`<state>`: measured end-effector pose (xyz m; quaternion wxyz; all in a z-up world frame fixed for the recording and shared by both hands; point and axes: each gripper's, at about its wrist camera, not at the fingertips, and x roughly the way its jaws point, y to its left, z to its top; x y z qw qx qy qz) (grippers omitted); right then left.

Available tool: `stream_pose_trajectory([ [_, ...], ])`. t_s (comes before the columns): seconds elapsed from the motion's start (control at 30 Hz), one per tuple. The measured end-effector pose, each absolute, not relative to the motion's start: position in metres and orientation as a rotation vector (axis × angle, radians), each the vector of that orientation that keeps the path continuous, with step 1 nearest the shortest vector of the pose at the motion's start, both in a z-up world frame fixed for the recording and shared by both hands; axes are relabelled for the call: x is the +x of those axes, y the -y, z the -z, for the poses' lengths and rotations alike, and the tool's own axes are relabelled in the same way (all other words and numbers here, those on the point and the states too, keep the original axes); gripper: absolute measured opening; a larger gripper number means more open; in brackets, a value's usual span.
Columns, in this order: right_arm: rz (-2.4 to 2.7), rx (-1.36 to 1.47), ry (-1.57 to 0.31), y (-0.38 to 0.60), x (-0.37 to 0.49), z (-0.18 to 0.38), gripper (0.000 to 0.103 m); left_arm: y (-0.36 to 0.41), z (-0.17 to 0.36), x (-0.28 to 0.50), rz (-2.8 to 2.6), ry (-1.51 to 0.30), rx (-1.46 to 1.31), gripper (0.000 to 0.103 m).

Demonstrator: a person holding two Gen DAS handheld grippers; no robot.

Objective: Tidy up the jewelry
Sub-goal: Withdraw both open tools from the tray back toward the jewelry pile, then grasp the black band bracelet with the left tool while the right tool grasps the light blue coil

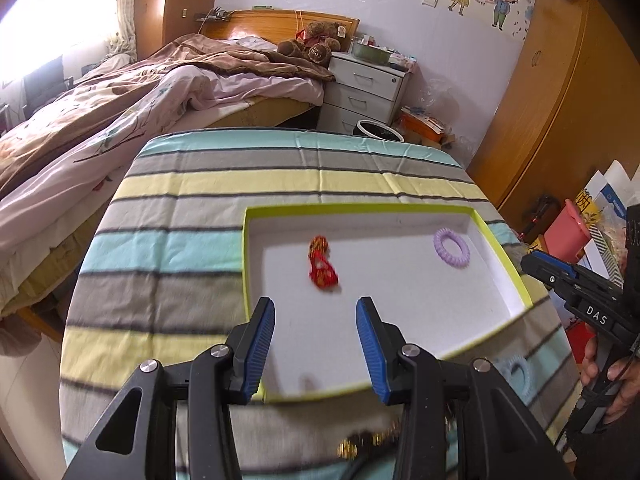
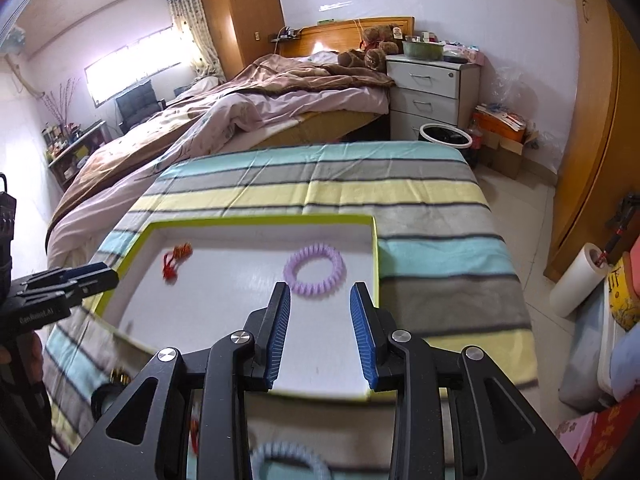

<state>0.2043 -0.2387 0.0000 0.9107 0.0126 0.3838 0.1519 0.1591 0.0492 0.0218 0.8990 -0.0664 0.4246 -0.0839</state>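
Lilac coil bracelet (image 2: 315, 271) inside the tray (image 2: 256, 221) looks light, springy; pinch its rim. Both hand-held grippers (image 1: 316, 340) (image 2: 320, 336) gape empty.

Past my striped tablecloth (image 2: 400, 184) lies an unmade bed (image 2: 248, 112) with a wooden headboard (image 1: 276, 24), a white drawer unit (image 2: 430, 92) beside it, pale walls, wooden wardrobes (image 1: 560, 100), and what seems a curtained, glaring window (image 1: 52, 20).
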Motion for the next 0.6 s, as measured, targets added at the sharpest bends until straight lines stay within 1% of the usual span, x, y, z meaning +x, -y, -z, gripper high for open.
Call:
stream_pose_trajectory([
  [0.1, -0.318, 0.032, -0.785, 0.245, 0.188, 0.002, 0.033, -0.054, -0.023, 0.140, 0.183, -0.867, -0.166, 0.042],
  [0.13, -0.313, 0.032, -0.788, 0.247, 0.182, 0.004, 0.037, -0.056, -0.022, 0.133, 0.187, -0.866, -0.171, 0.042],
  [0.17, -0.304, 0.030, -0.794, 0.249, 0.176, 0.007, 0.044, -0.057, -0.021, 0.127, 0.187, -0.869, -0.172, 0.042],
  [0.2, -0.299, 0.030, -0.796, 0.251, 0.171, 0.010, 0.046, -0.058, -0.019, 0.122, 0.185, -0.872, -0.173, 0.042],
  [0.6, -0.302, 0.012, -0.859, 0.265, 0.130, 0.042, 0.046, -0.055, 0.002, 0.070, 0.245, -0.906, -0.164, 0.042],
])
